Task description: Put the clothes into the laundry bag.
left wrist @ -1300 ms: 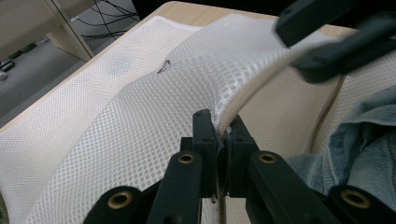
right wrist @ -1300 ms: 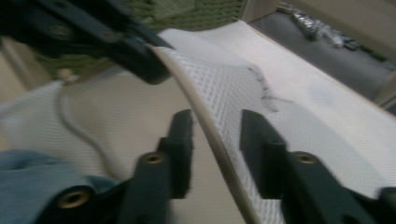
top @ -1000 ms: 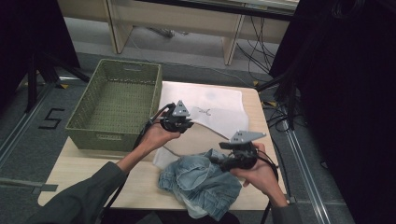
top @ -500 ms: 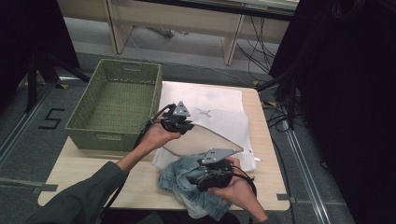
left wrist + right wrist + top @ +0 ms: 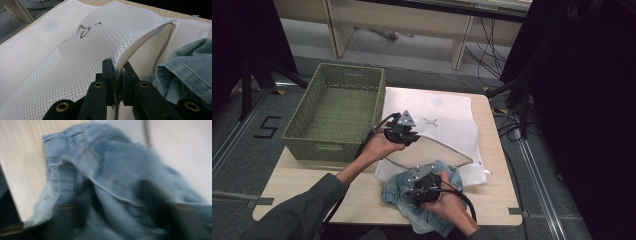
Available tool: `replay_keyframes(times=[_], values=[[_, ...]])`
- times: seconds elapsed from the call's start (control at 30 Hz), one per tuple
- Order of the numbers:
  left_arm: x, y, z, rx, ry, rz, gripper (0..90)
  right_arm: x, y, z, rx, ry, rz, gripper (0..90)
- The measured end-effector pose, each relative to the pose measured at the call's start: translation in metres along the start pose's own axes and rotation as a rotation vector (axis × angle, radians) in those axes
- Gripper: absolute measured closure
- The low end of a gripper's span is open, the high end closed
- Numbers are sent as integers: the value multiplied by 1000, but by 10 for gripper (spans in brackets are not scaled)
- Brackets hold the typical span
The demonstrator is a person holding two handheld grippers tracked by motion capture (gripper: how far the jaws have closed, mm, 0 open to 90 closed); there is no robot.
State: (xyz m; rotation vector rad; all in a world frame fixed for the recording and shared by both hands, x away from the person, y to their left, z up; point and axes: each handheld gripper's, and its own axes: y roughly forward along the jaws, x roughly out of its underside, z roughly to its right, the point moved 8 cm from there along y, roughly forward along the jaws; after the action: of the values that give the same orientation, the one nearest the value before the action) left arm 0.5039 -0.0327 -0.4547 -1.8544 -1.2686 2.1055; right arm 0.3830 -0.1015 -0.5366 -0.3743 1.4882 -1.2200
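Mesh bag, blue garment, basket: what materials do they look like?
Mesh bag: white synthetic netting, seemingly; fine open grid, zip edge. Blue garment: faded denim, by its twill weave and stitched seams. Basket: green woven wicker or plastic strand; the weave shows, the fibre does not.

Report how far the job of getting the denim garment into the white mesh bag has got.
Done: the left gripper is shut on the zipper edge of the mesh bag, lifting its mouth open. In hand: the right gripper is down on the denim garment, jaws just closing with denim between them; blur hides whether they grip. Left: the garment lies on the table outside the bag, the green basket beside it.
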Motion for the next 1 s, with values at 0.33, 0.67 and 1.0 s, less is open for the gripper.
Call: replay_keyframes(times=[0.33,0.67,1.0], values=[[0,-3,1,20,-6,7,842,-24,-44,43,137,31,153,870],[-1,-6,-4,19,-10,12,844,-14,-30,124,292,218,171,848],[0,-9,-8,19,-17,16,844,-33,-57,81,107,241,254,444]])
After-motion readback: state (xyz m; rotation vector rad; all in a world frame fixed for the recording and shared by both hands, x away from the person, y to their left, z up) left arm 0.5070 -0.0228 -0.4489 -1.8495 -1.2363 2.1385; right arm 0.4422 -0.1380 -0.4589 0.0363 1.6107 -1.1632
